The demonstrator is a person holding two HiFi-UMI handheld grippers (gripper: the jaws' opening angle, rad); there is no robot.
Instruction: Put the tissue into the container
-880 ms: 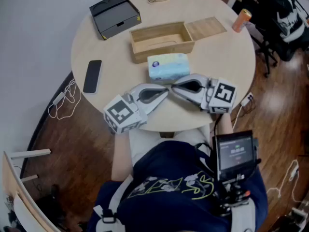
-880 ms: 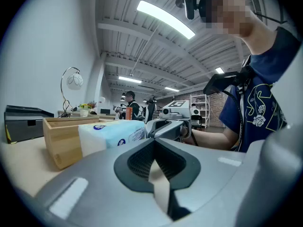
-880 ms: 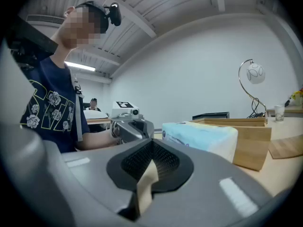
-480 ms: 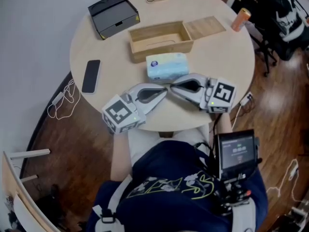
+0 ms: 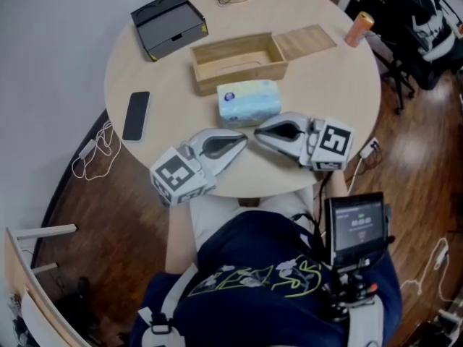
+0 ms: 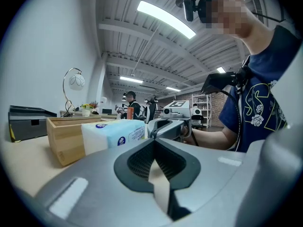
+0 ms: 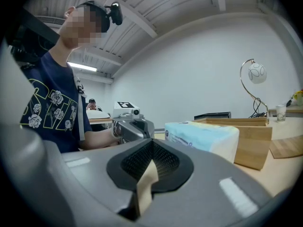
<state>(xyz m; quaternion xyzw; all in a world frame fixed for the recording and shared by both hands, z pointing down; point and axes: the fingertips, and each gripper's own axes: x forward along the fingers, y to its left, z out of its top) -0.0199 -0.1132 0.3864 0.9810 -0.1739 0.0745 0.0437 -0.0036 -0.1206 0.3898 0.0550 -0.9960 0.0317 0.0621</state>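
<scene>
A pale blue tissue pack (image 5: 249,101) lies on the round table, just in front of the open wooden box (image 5: 239,61). My left gripper (image 5: 244,140) rests on the table near the front edge, shut and empty, pointing right. My right gripper (image 5: 256,134) faces it, also shut and empty, their tips a small gap apart below the pack. In the left gripper view the tissue pack (image 6: 113,132) sits before the wooden box (image 6: 66,138). The right gripper view has the tissue pack (image 7: 201,135) beside the box (image 7: 248,141).
The box's wooden lid (image 5: 307,41) lies flat to its right. A black phone (image 5: 137,115) lies at the table's left, a dark grey case (image 5: 168,23) at the back left, an orange can (image 5: 359,28) at the right edge. The table (image 5: 340,85) ends close in front of me.
The left gripper has drawn slightly back to the left, opening a small gap between the two gripper tips. The tissue pack and box have not moved on the table.
</scene>
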